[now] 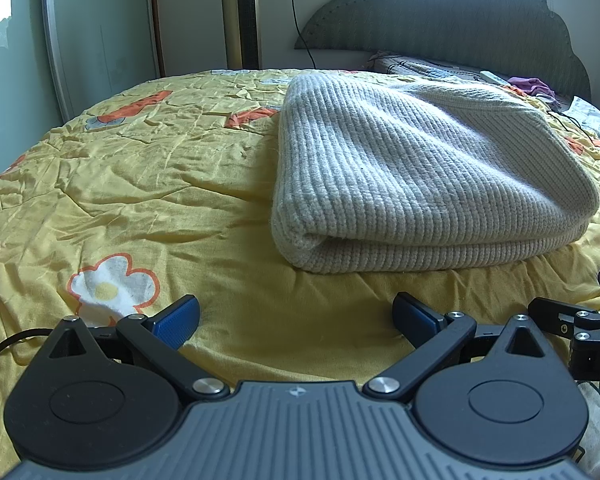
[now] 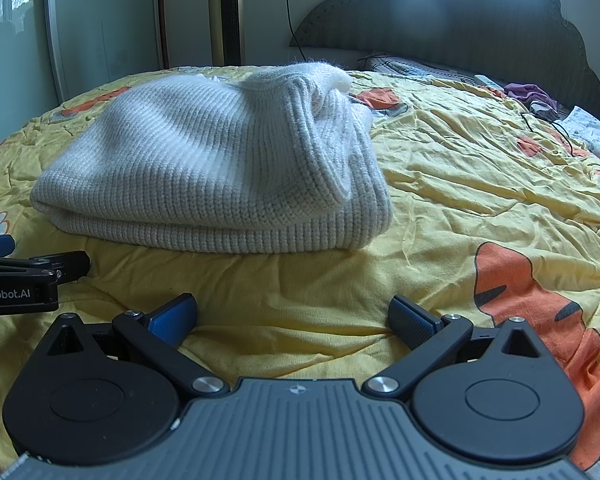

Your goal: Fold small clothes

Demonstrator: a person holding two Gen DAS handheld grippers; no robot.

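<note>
A pale grey ribbed knit sweater (image 1: pixel 412 176) lies folded in a thick bundle on the yellow bedspread (image 1: pixel 140 184); it also shows in the right wrist view (image 2: pixel 220 168), with a sleeve or collar fold bunched on its right side. My left gripper (image 1: pixel 296 316) is open and empty, resting low on the bedspread just in front of the sweater's near fold. My right gripper (image 2: pixel 292 316) is open and empty, just in front of the sweater's right part. Each gripper shows at the edge of the other's view, right gripper (image 1: pixel 580 320), left gripper (image 2: pixel 28 276).
The bedspread (image 2: pixel 480 184) has orange tiger and white flower prints. A dark padded headboard (image 1: pixel 460 24) stands behind, with a striped pillow (image 1: pixel 420 66), purple cloth (image 1: pixel 532 86), a remote and a black cable near it. A tower fan (image 1: pixel 242 16) and glass door are at the back left.
</note>
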